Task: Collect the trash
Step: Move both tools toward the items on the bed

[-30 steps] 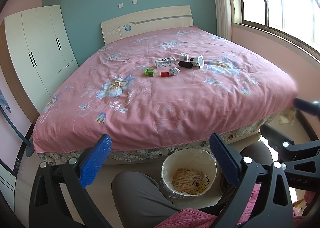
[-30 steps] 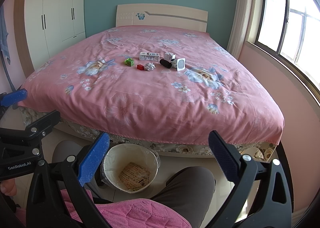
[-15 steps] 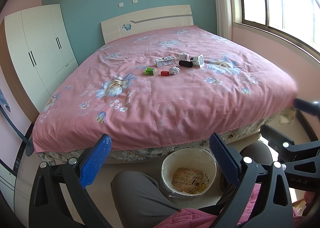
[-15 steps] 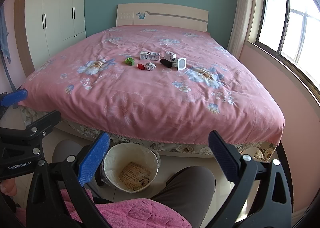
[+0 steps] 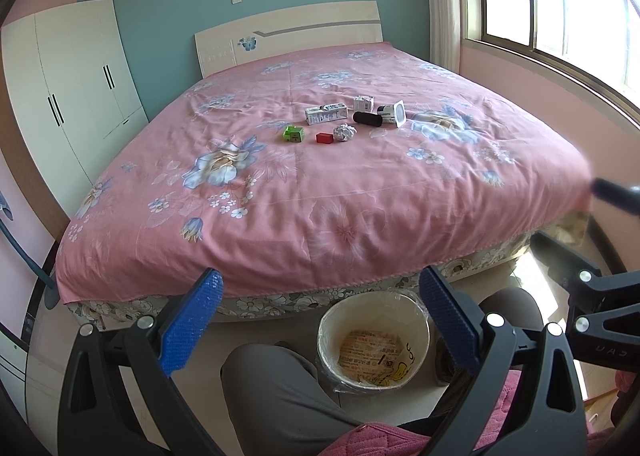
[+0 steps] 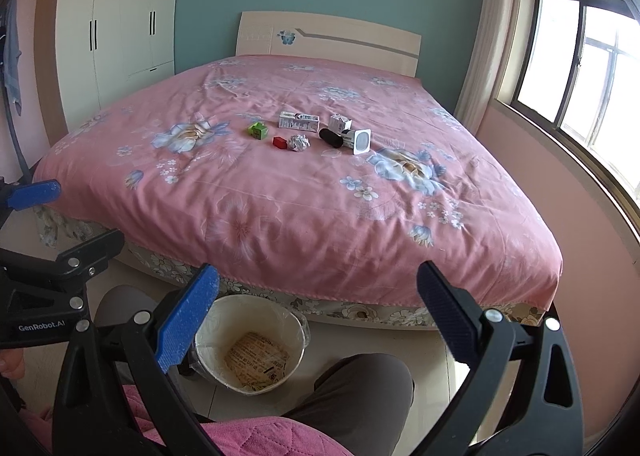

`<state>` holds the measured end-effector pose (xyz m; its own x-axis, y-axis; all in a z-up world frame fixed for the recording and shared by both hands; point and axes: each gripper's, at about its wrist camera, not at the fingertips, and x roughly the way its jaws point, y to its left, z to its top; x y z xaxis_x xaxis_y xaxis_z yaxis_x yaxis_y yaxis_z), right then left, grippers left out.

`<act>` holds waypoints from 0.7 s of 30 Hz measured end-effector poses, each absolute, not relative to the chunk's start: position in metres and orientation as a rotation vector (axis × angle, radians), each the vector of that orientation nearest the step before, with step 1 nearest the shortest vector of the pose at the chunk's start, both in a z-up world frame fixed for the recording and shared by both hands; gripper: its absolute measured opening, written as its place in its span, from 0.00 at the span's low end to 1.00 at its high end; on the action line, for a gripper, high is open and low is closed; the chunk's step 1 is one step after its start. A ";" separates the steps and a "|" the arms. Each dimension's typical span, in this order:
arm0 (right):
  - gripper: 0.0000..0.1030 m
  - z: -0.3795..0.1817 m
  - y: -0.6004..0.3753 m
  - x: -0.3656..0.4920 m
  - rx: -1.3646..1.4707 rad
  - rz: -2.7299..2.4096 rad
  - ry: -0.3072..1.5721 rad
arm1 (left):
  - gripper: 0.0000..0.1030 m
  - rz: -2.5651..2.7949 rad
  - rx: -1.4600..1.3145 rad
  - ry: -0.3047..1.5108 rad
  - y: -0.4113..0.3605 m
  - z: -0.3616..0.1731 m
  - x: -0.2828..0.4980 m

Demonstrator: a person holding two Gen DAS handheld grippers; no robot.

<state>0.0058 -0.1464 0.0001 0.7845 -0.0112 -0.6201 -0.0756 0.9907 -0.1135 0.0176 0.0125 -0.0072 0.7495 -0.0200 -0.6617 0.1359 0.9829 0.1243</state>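
Trash waited well beyond both wide-open, empty grippers, left gripper [image 5: 318, 310] and right gripper [image 6: 318, 306], past the near bin [image 6: 208, 330], mid-bed [image 6: 320, 223]: a light, crushable foil ball [image 6: 299, 143] and stiff small cartons [image 6: 299, 121], probably best pinched across their narrow sides.

Bare bedspread [image 5: 320, 215] before the trash cluster [image 5: 344, 123] (bin [image 5: 372, 340] unobstructed)

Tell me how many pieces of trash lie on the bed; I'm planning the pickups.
7, clustered mid-bed: green box, red block, foil ball, long carton, small carton, black cylinder, white cup. Smaller scraps may be missed.
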 end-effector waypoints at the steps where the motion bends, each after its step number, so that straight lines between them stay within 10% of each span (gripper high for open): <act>1: 0.94 0.002 -0.148 0.010 -0.124 0.041 0.667 | 0.97 -0.075 0.163 0.715 0.012 -0.008 0.024; 21: 0.94 0.040 -0.188 0.178 -0.126 0.023 0.593 | 0.97 -0.039 0.045 0.798 0.012 -0.004 0.212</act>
<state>0.1777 -0.1883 0.0400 0.8292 -0.0142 -0.5588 -0.0580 0.9921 -0.1113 0.2123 0.0123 -0.0039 0.6972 -0.0185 -0.7166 0.0522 0.9983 0.0251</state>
